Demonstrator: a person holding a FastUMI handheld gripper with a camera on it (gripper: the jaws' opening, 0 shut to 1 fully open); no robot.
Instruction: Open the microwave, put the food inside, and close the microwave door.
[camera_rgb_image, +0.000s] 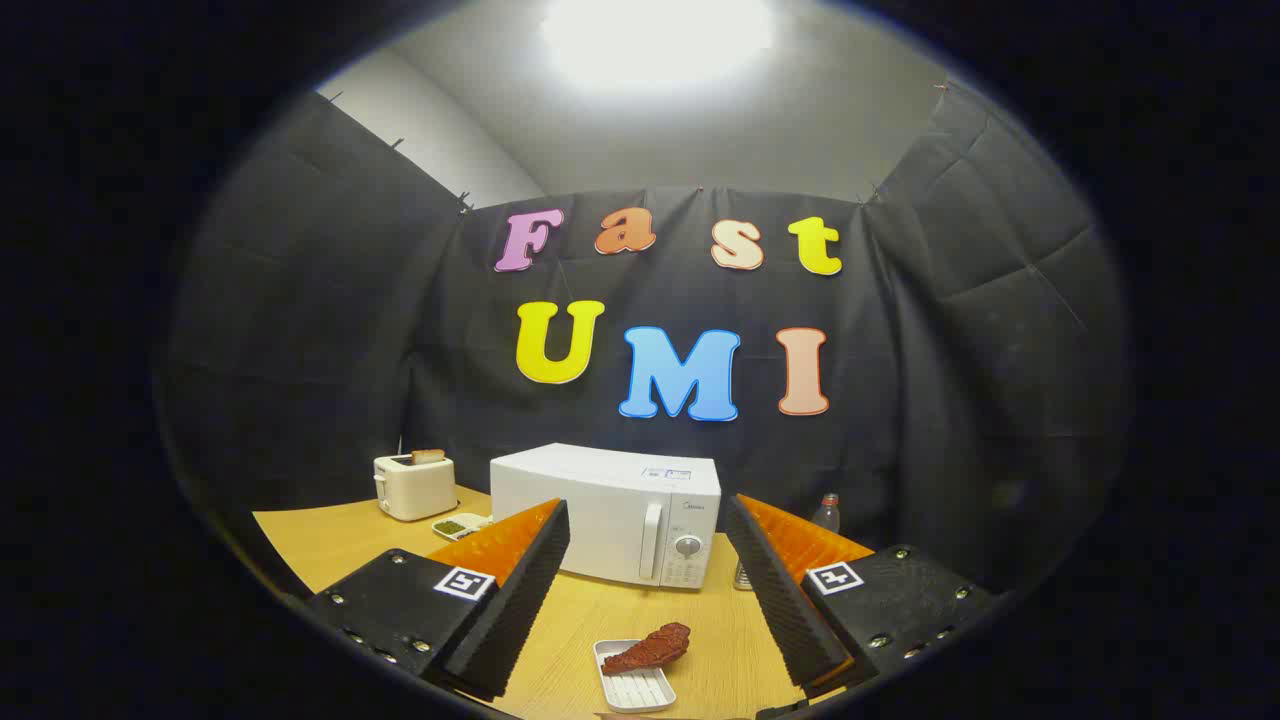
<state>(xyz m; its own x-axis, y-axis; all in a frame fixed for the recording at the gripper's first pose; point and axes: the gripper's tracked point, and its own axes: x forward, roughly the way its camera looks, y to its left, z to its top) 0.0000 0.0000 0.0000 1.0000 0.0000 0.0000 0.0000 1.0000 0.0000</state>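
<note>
A white microwave stands on the wooden table, beyond my fingers, with its door shut and its handle upright beside the control panel. A reddish-brown piece of food lies on a small white tray near the table's front, low between my fingers. My gripper is open, held above the table short of the microwave, with nothing between its fingers.
A white toaster with a slice of bread in it stands left of the microwave. A small dish of green food sits in front of the toaster. A bottle stands right of the microwave.
</note>
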